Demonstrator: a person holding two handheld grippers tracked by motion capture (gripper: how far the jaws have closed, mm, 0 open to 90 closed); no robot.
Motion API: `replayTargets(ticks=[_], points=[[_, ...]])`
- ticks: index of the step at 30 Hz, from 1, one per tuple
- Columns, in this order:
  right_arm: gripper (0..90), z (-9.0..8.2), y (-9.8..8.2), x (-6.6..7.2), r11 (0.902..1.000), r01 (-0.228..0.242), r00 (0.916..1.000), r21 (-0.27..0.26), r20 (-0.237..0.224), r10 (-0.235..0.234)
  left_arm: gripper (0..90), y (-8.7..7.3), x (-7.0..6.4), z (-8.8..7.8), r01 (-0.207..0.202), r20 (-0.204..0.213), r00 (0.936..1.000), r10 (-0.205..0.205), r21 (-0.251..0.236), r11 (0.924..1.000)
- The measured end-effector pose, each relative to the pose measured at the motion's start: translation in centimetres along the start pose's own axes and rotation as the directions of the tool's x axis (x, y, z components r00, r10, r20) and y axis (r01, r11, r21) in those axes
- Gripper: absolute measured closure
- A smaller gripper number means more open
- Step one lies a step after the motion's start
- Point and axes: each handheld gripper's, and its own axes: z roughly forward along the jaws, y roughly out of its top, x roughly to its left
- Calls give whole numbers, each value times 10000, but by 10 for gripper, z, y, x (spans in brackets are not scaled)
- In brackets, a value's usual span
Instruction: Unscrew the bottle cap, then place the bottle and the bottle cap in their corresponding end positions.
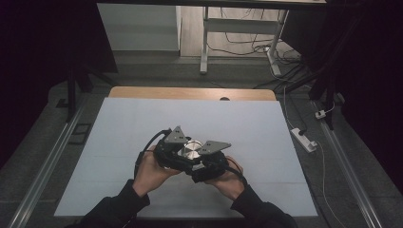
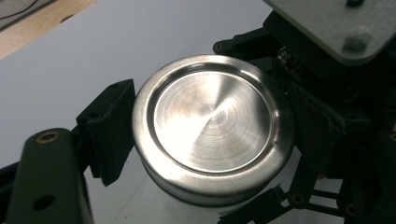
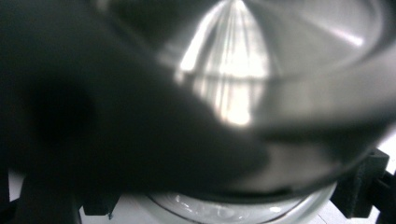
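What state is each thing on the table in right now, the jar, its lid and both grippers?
Metal lid: seated on the jar, upright.
Glass jar: standing on the white table, lid on.
Left gripper: shut on the lid.
Right gripper: shut against the jar; exact contact blurred.

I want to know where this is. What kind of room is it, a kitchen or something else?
Probably a lab or workshop, not a kitchen. A table with a plain white top sits between metal rails, loose cables trail over the grey floor, and a power strip lies beside it.
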Motion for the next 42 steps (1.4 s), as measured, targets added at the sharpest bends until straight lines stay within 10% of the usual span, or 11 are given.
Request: replayTargets(ticks=[42], points=[[152,-7,-1,-26,9995,-322,9975,-47,627,324,206,-32,7,-32,0,641,9979,13,-212,9998]])
